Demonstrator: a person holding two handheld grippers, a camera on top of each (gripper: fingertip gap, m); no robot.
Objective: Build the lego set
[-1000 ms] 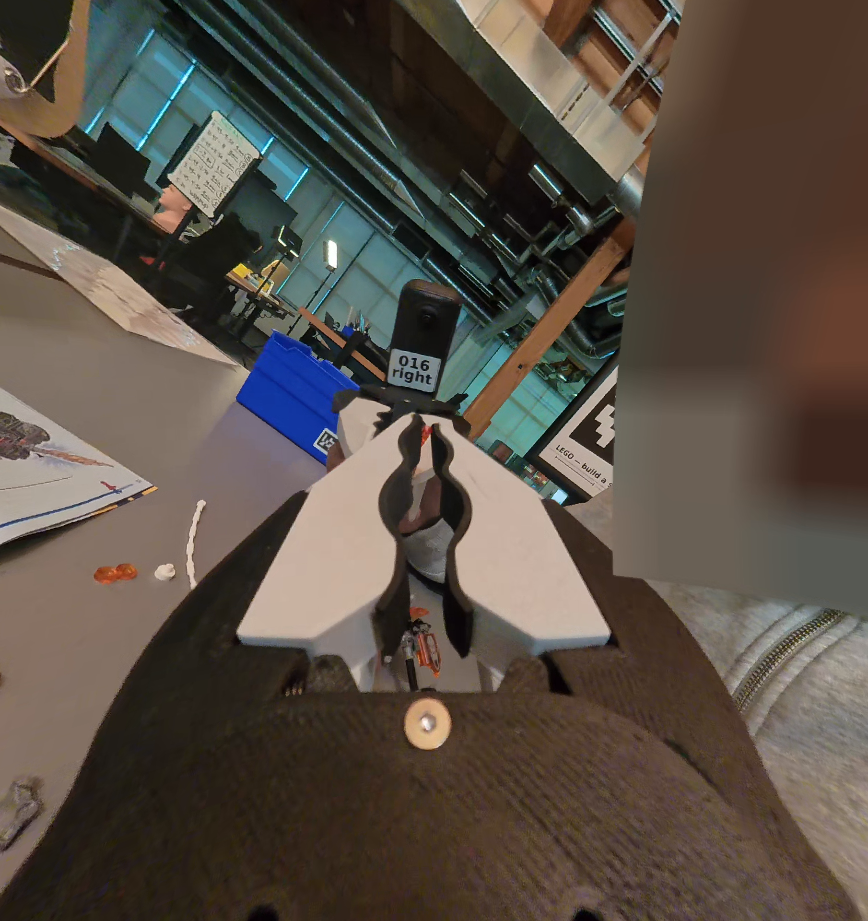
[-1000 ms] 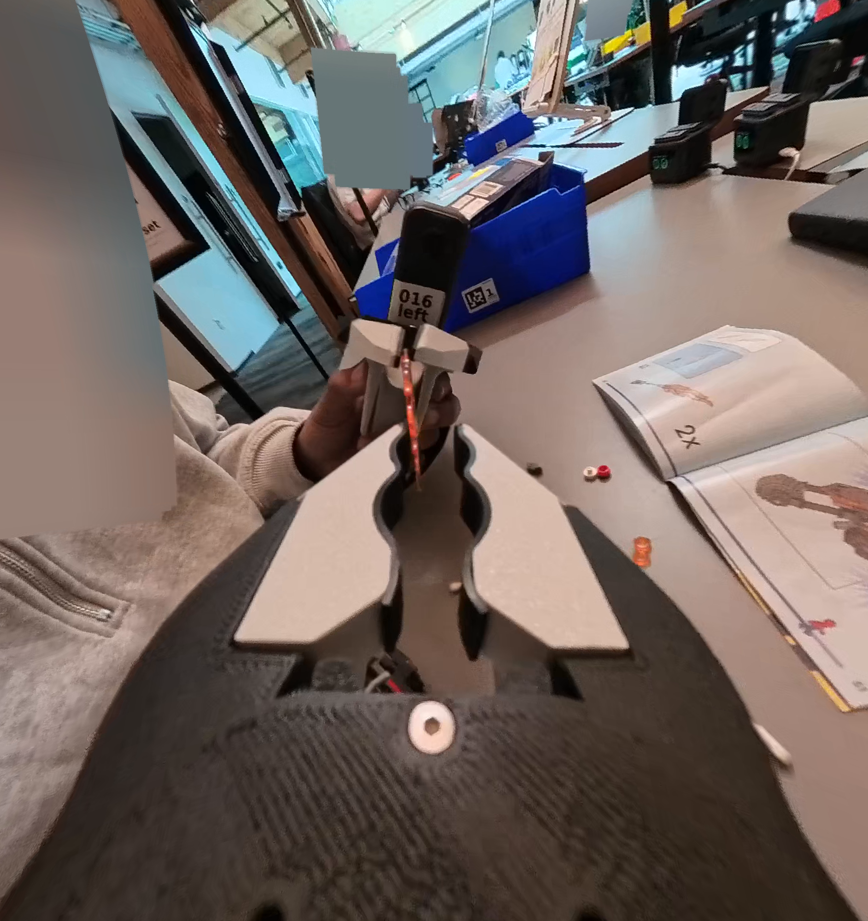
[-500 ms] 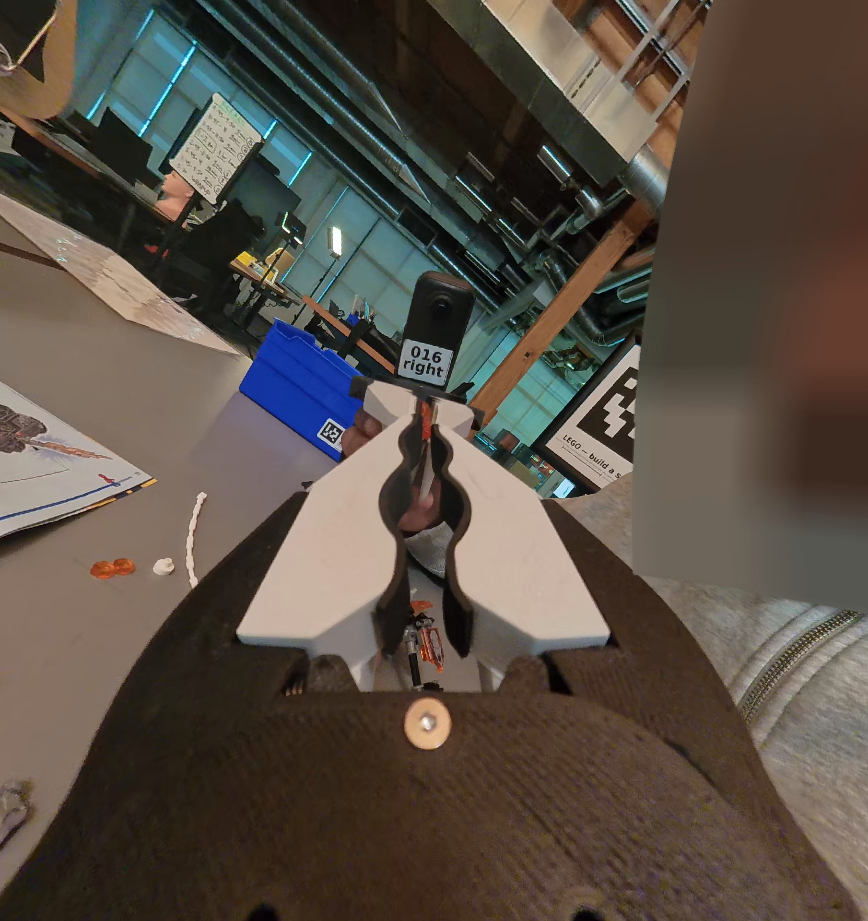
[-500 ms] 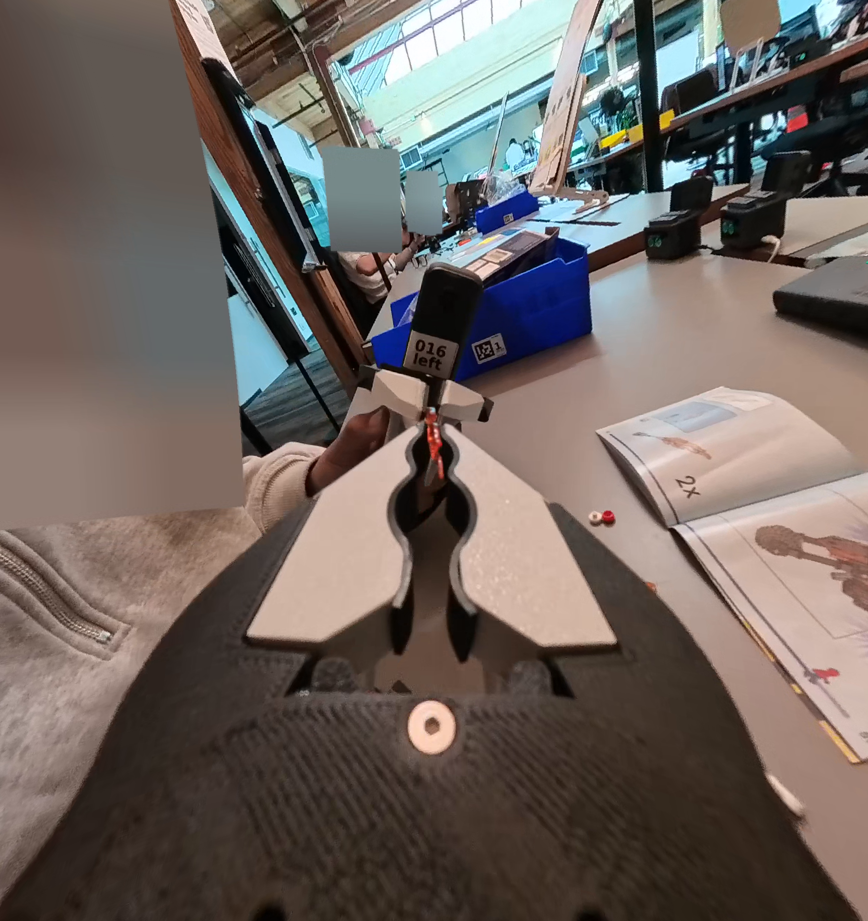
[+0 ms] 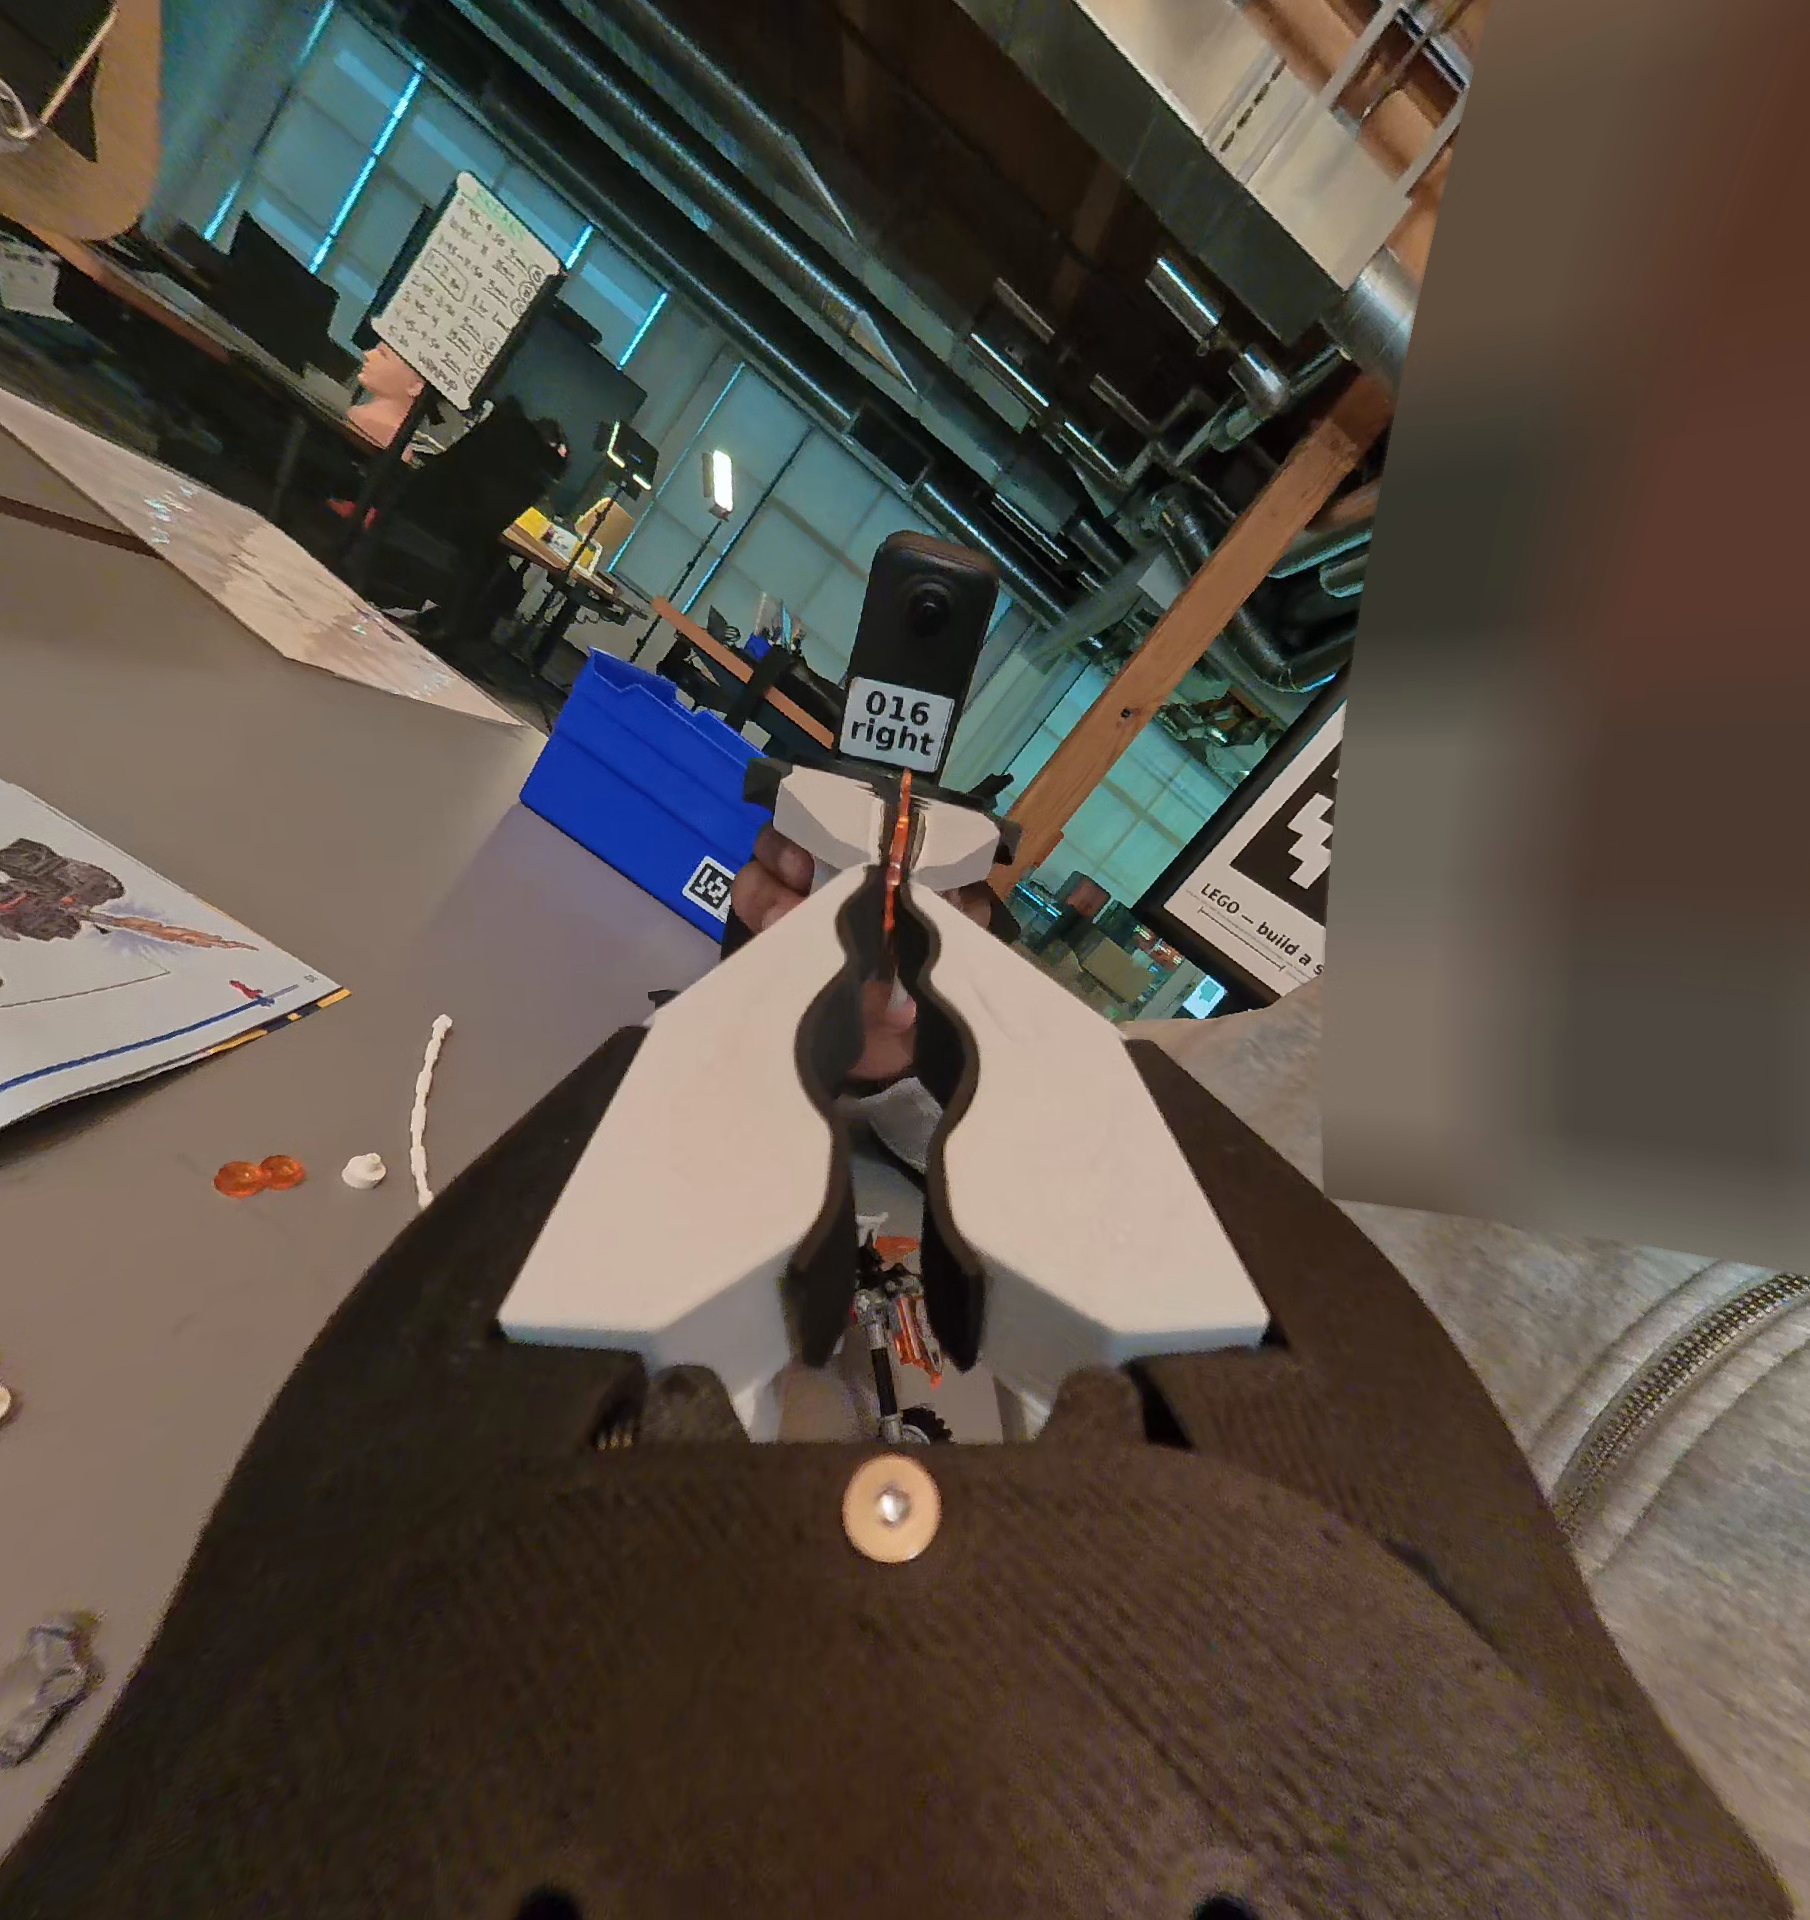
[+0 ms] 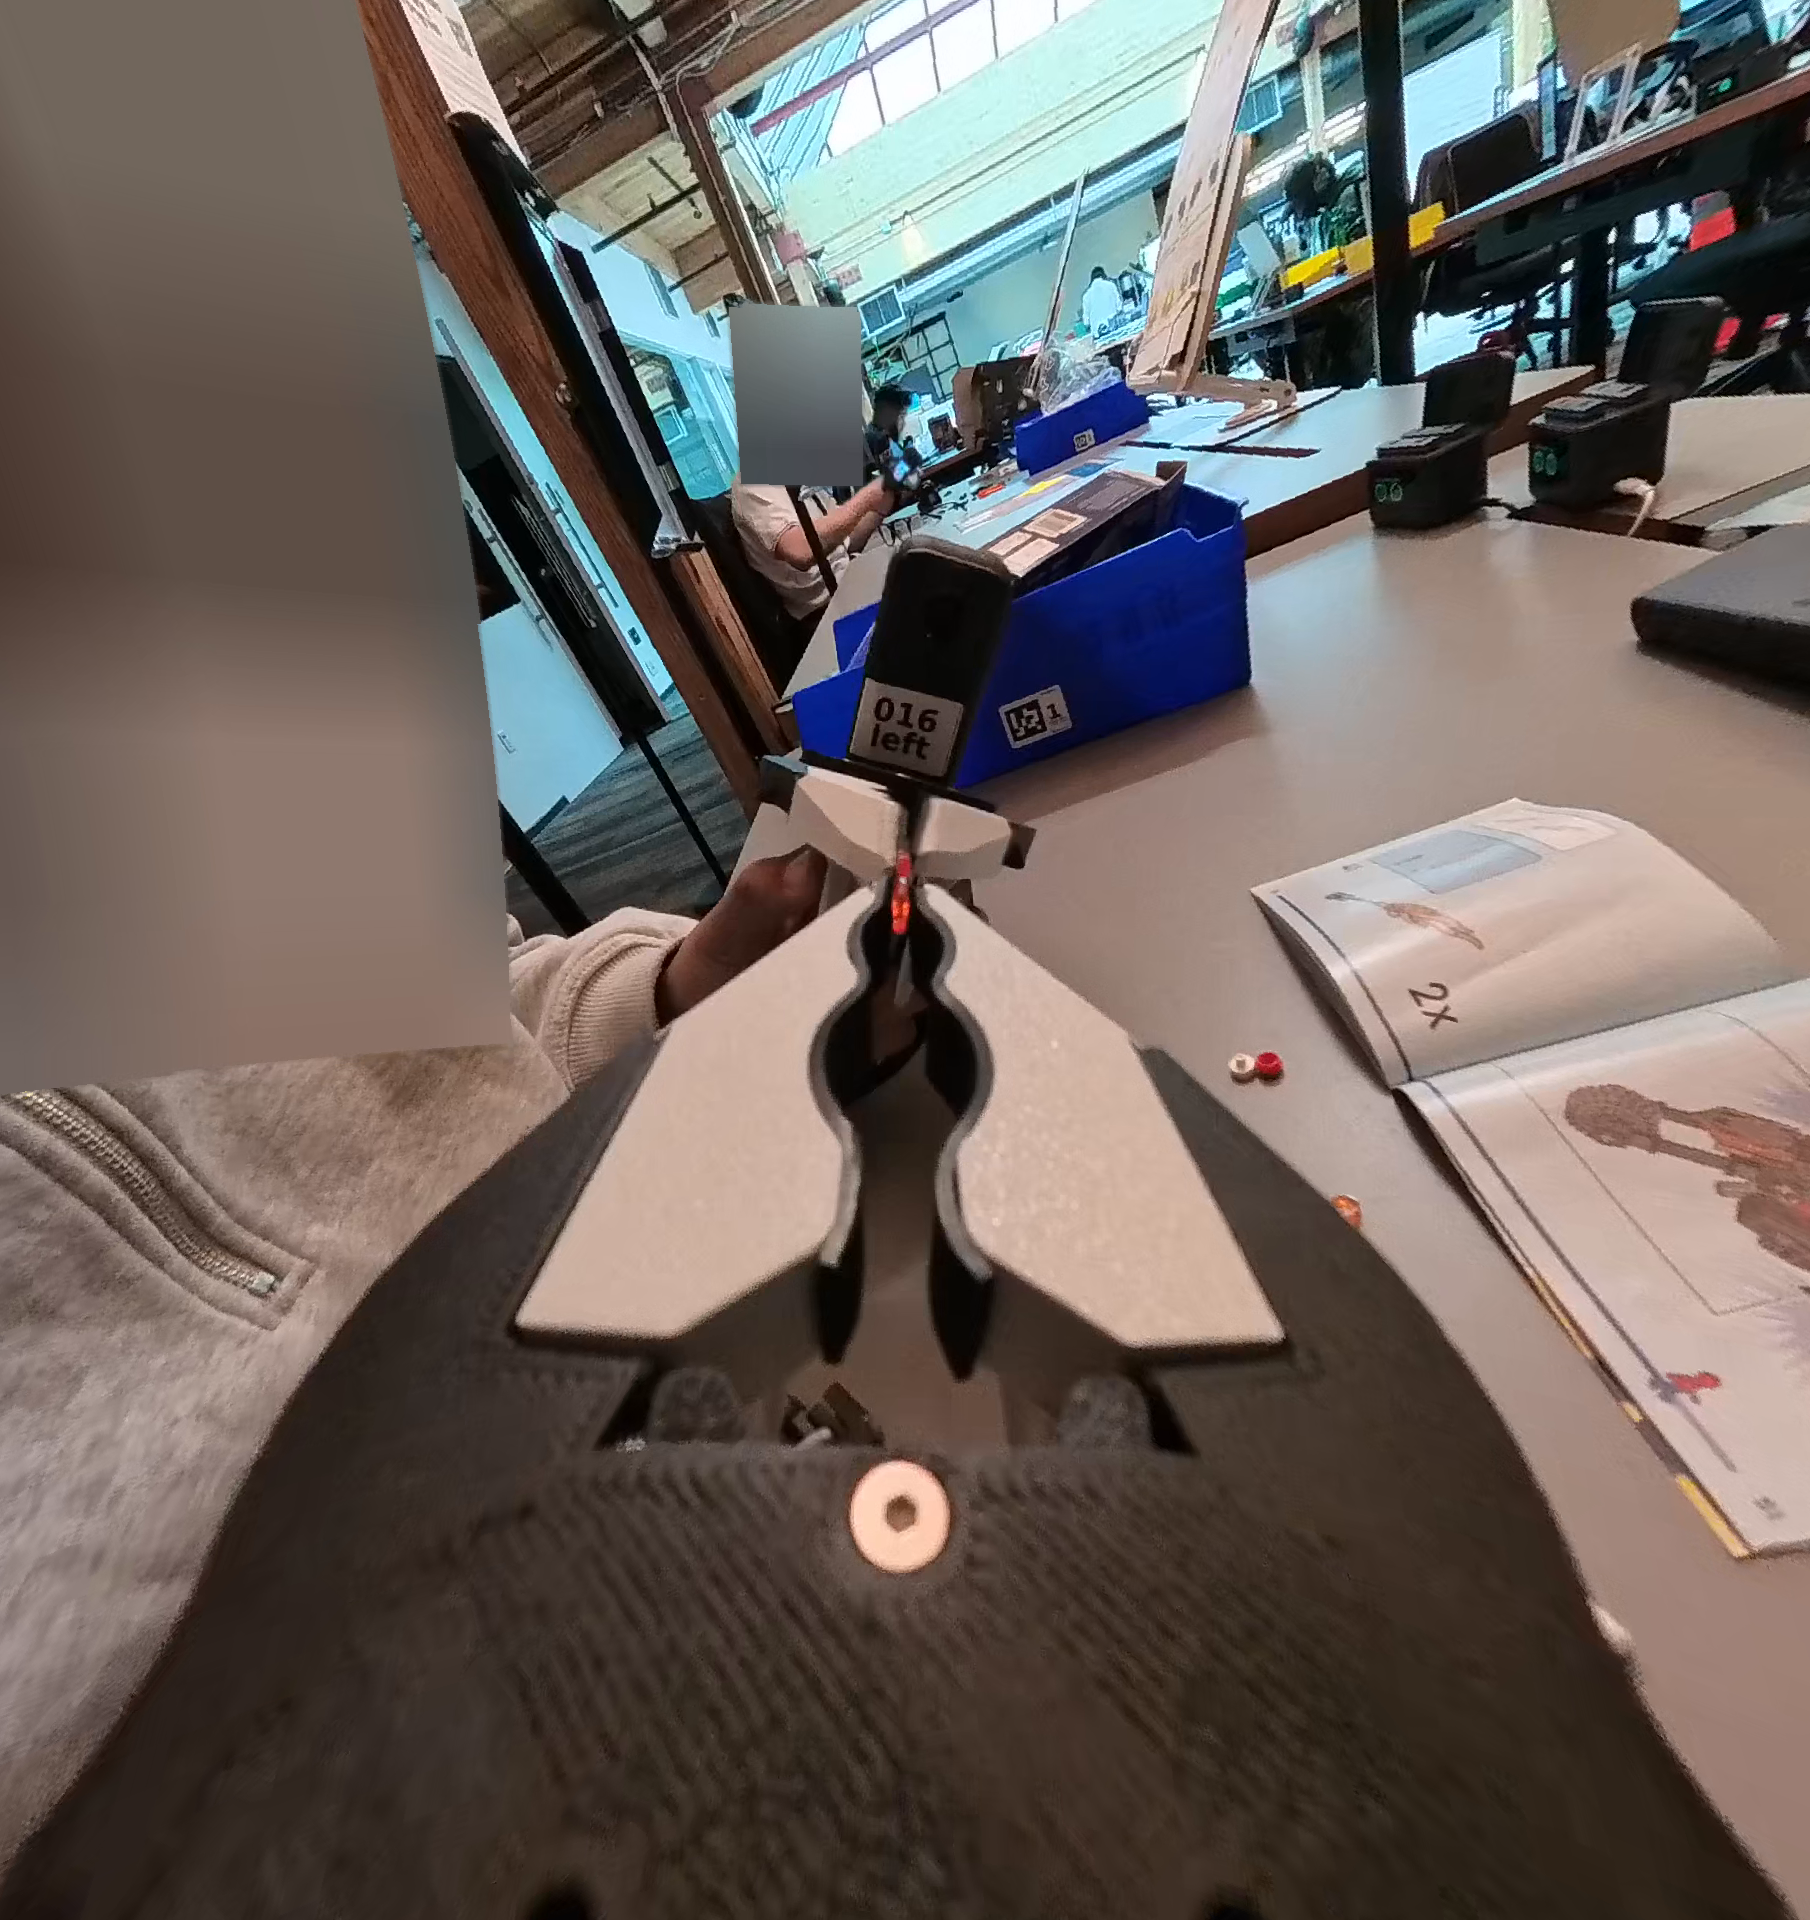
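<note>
A thin translucent orange lego blade [image 5: 893, 868] spans between my two grippers, which face each other tip to tip above the grey table [image 5: 257, 831]. My left gripper [image 5: 888, 906] is shut on one end of it. My right gripper [image 6: 901, 920] is shut on the other end; the blade [image 6: 900, 902] shows red-orange there. The right gripper [image 5: 888, 831] appears beyond my left fingertips, and the left gripper [image 6: 906, 842] beyond my right ones. A small orange, black and grey lego build [image 5: 901, 1335] lies on the table under the left fingers.
An open instruction booklet [image 5: 101, 987] [image 6: 1607, 1091] lies on the table. Loose parts lie near it: two orange studs [image 5: 257, 1176], a white stud [image 5: 364, 1171], a white chain piece [image 5: 425, 1101], red and white studs [image 6: 1254, 1064], a grey piece [image 5: 39, 1683]. A blue bin [image 6: 1119, 644] stands behind. My two grippers' fingertips are within a few centimetres of each other.
The right gripper was open a second ago; it has moved up to the left gripper and closed on the free end of the orange blade. Both grippers have tilted upward.
</note>
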